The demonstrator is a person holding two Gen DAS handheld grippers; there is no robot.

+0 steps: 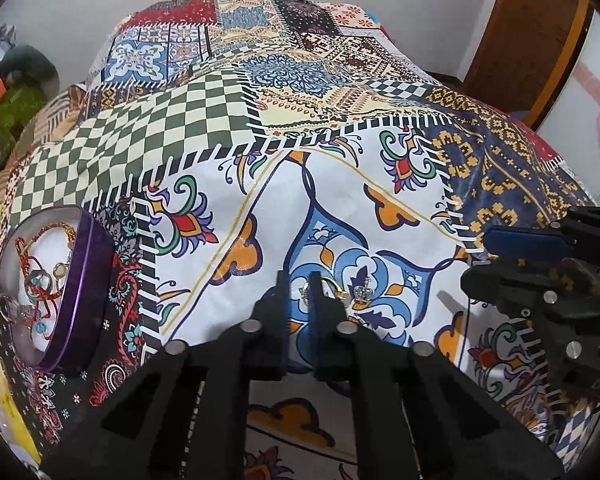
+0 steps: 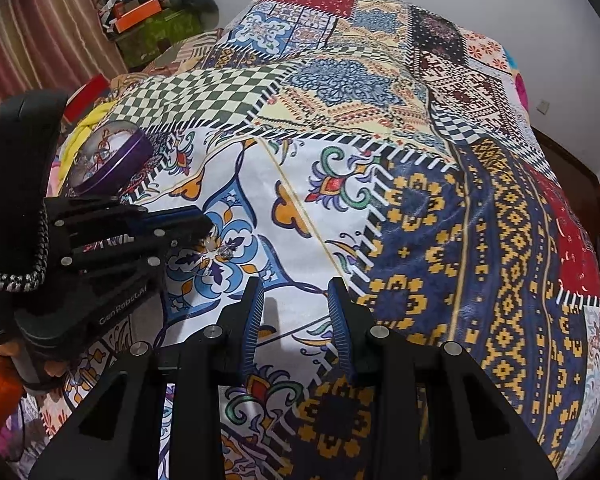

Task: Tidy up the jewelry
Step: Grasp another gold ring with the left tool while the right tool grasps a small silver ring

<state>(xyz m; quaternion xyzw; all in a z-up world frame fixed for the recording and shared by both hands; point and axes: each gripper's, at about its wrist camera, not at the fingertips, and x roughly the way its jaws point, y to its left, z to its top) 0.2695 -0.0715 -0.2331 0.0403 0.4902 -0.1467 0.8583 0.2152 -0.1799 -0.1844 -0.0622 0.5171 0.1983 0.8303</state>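
Crown ring (image 1: 362,294) lies on the patchwork bedspread (image 1: 340,208), just right of your left gripper (image 1: 299,292), whose narrowed jaws seem to pinch a gold ring (image 1: 307,289). Right gripper (image 2: 296,300) idles released. Purple tin (image 1: 82,292) awaits deposits.

Crown ring at the left jaws, tin of jewelry off to their left.
Gold ring (image 1: 340,292) with small silver crown charm, lying flat on patterned cloth, band between the nearly closed left jaws, crown just right of them. Round purple tin (image 1: 82,280), open, tilted, white lining, red cord, rings, chain inside; well left of the jaws.
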